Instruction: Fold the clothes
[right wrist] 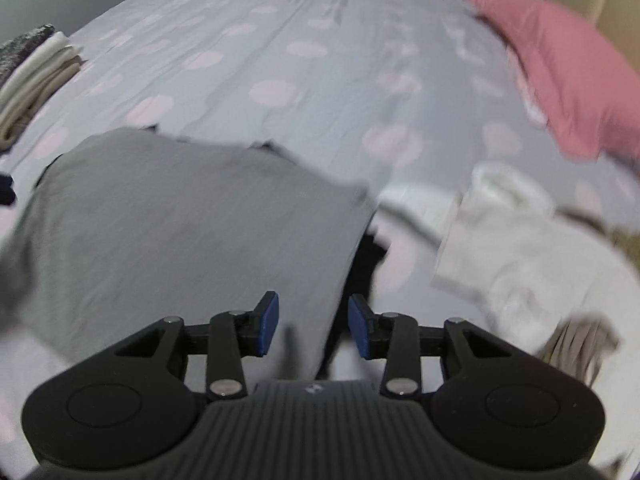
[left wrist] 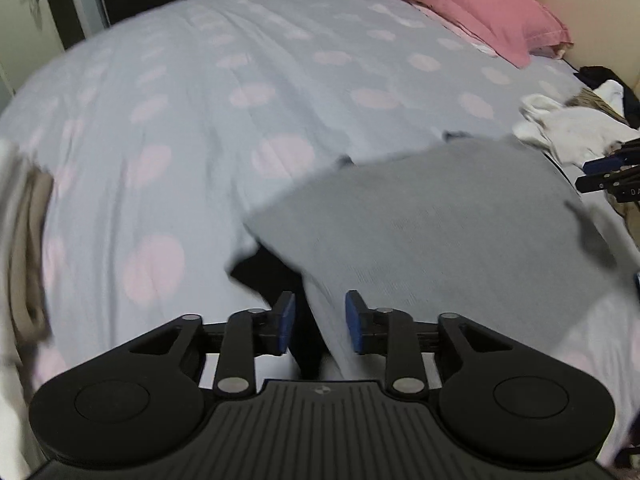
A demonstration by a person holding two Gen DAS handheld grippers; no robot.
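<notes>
1. Grey garment (left wrist: 420,232) lies spread flat on the near part of the bed (left wrist: 200,92), a dark edge showing under its left corner; both views are blurred.
2. Left gripper (left wrist: 320,322) hangs over the garment's near left edge with its blue pads apart; cloth lies in the gap, and neither pad presses on it.
3. Right gripper (right wrist: 313,326) sits over the garment's near right edge, pads likewise apart with cloth between them, nothing clamped.
4. Just right of the garment lies a loose heap of white clothes (right wrist: 520,248), with tan and dark pieces mixed in.
5. At the bed's left edge stands one stack of folded cream and beige clothes (right wrist: 36,80).
6. One pink pillow (left wrist: 472,4) rests at the far right, well apart from the garment.
</notes>
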